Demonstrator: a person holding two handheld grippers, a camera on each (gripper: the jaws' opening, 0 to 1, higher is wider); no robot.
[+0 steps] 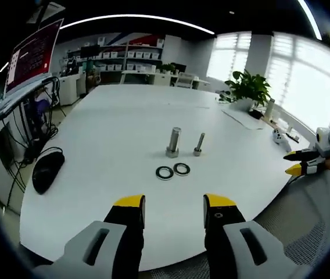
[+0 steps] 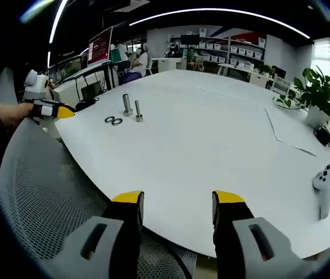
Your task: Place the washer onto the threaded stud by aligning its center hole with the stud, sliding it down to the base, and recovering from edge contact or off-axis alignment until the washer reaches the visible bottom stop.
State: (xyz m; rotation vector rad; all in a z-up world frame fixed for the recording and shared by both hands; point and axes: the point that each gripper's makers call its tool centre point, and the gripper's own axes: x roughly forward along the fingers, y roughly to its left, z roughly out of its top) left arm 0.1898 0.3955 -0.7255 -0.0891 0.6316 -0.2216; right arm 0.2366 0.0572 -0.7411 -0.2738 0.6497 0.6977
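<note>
Two upright threaded studs stand mid-table in the left gripper view: a thick one (image 1: 173,143) and a thinner one (image 1: 198,145). In front of them lie two flat washers (image 1: 164,172) (image 1: 182,168), side by side. My left gripper (image 1: 174,210) is open and empty, near the table's front edge, short of the washers. The right gripper (image 1: 297,162) comes in from the right edge, off the table. In the right gripper view my right gripper (image 2: 178,206) is open and empty over the table edge; the studs (image 2: 127,105) (image 2: 138,110) and washers (image 2: 113,120) sit far left, with the left gripper (image 2: 60,110) beside them.
The white table (image 1: 113,133) is wide. A black mouse (image 1: 47,169) lies at its left edge, near monitors and cables. A potted plant (image 1: 248,90) and papers stand at the far right. A white controller (image 2: 325,189) stands at the right. A mesh chair (image 2: 49,197) lies below the edge.
</note>
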